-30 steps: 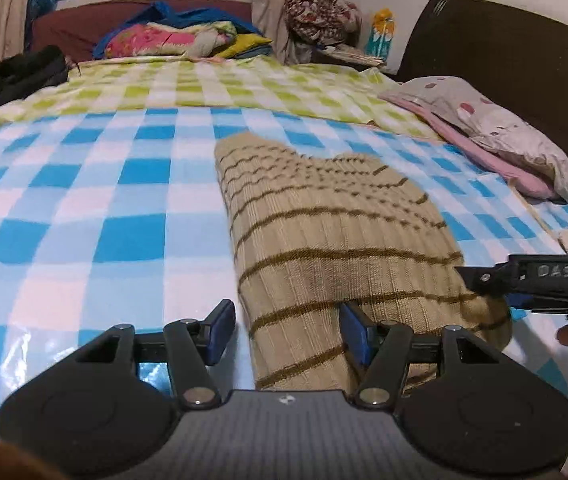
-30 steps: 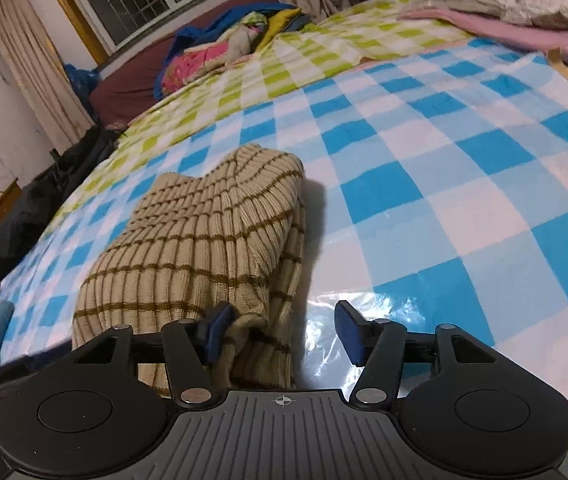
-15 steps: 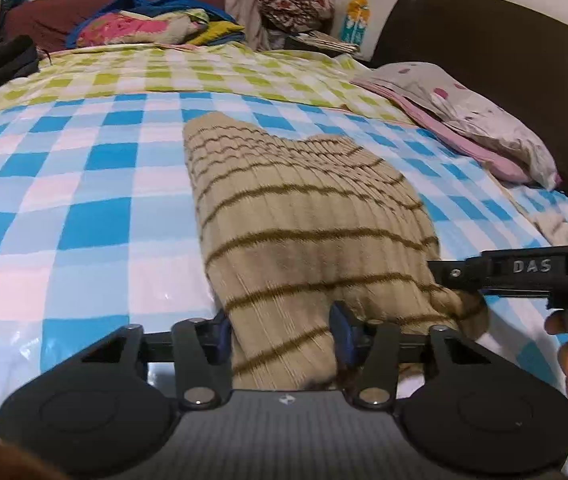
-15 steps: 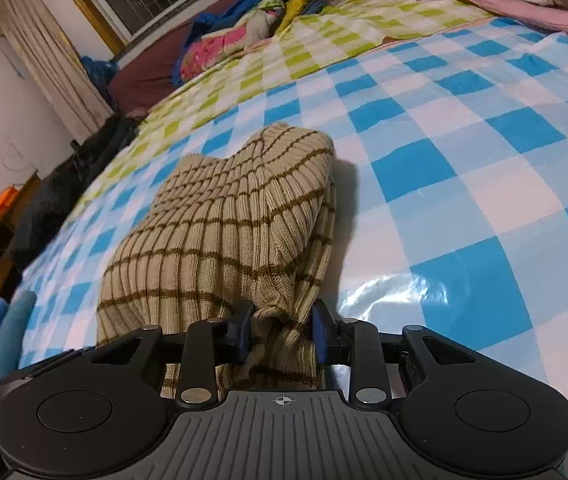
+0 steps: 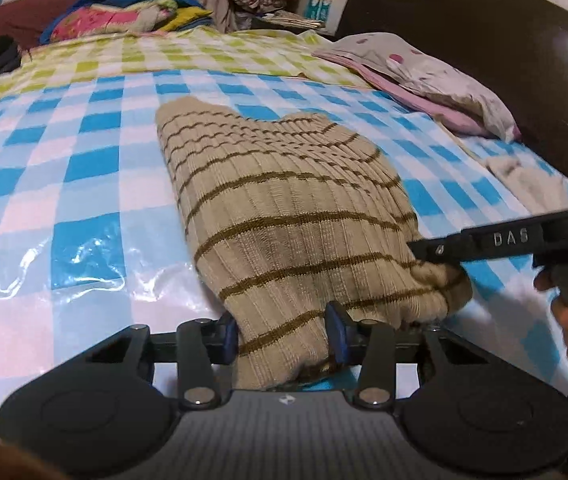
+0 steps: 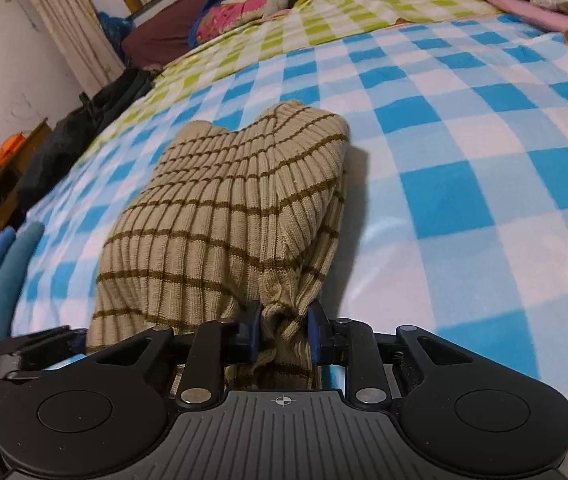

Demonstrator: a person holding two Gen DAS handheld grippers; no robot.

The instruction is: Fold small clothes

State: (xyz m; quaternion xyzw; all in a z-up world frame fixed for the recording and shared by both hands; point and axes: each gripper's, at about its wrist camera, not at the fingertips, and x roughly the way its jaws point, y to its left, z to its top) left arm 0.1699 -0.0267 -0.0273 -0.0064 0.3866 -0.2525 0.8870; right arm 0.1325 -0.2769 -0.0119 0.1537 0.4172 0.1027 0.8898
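Left wrist view: your left gripper (image 5: pixel 282 334) pinches near hem of striped sweater (image 5: pixel 284 208), jaws part-closed on wide bunch of knit. Right wrist view: your right gripper (image 6: pixel 282 330) has jaws closing, narrow gap, pads squeezing gathered hem at other near corner. Sweater lies mid-bed on blue checked sheet (image 5: pixel 64 184), near edge raised. Two-corner hold likely keeps hem level for folding toward far edge.

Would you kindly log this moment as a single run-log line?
stage: near hem gripped | left gripper: jaws shut on striped knit garment | right gripper: jaws closing on bunched hem corner | surface: checked plastic sheet
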